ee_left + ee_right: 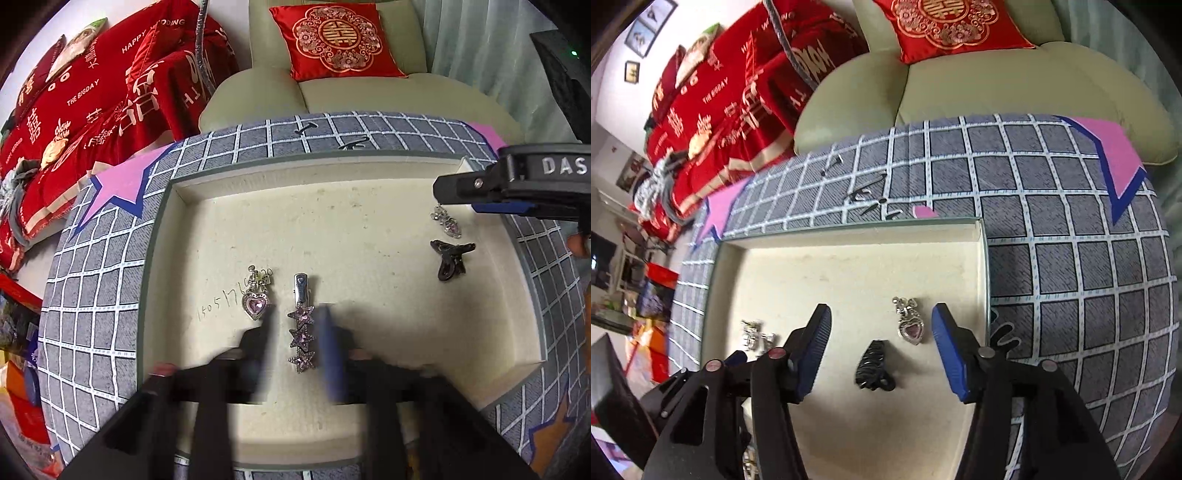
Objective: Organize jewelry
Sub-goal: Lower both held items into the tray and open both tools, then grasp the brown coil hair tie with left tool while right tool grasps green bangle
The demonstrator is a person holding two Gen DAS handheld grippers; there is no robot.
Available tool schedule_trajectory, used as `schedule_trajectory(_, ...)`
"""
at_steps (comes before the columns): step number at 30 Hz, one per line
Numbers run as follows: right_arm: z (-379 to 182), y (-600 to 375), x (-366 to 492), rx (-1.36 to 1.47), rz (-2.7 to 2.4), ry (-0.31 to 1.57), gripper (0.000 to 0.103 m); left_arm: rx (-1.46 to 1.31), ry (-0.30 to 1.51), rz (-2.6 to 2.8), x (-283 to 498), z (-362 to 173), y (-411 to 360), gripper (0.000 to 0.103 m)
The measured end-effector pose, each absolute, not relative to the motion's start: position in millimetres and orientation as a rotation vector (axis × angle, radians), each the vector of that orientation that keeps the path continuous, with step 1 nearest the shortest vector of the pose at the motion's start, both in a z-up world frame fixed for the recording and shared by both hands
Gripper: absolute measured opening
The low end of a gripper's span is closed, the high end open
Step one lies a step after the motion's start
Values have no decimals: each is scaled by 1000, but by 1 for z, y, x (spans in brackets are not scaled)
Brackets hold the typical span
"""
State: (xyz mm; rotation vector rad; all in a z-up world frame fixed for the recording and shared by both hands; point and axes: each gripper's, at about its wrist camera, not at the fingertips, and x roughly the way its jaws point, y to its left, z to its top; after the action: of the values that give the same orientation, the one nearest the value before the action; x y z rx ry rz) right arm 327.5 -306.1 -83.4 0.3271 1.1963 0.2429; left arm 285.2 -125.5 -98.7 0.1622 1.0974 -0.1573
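A cream tray [369, 221] lies on a checked cloth. In the left wrist view a purple star hair clip [302, 328] lies between the blurred fingers of my left gripper [297, 325], which stand apart on either side of it. A pink heart pendant [255, 303] lies just left. My right gripper [881, 328] is open above a black claw clip [873, 367] and a second heart pendant [910, 325]. It also shows in the left wrist view [480, 192], over that pendant [448, 221] and the claw clip [450, 258].
The grey checked cloth [1071, 240] with pink star patches surrounds the tray. Small dark hairpins [864, 199] lie on the cloth behind the tray. A green sofa [332, 96] with a red cushion stands behind; red bedding is at the left.
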Motion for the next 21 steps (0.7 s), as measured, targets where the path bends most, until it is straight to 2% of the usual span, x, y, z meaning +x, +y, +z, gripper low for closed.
schedule_trajectory(1, -80, -307, 324, 337, 246, 1191, 67, 160, 1078, -147, 282, -95, -124, 102)
schedule_trajectory(2, -77, -307, 322, 341, 247, 1188, 70, 157, 1038, -134, 277, -88, -121, 103)
schedule_trajectory(5, -69, -305, 313, 350, 249, 1176, 77, 160, 1036, -146, 273, -78, -118, 103)
schedule_trajectory(9, -58, -304, 298, 380, 256, 1166, 80, 157, 1027, -141, 261, -66, -109, 103)
schedule_trajectory(15, -45, -302, 266, 427, 274, 1148, 89, 145, 1043, -122, 235, -56, -79, 103)
schedule_trajectory(17, -42, -301, 254, 449, 279, 1141, 103, 145, 1052, -107, 227, -56, -66, 103)
schedule_trajectory(21, -37, -296, 229, 465, 276, 1130, 103, 129, 1080, -83, 206, -54, -38, 103)
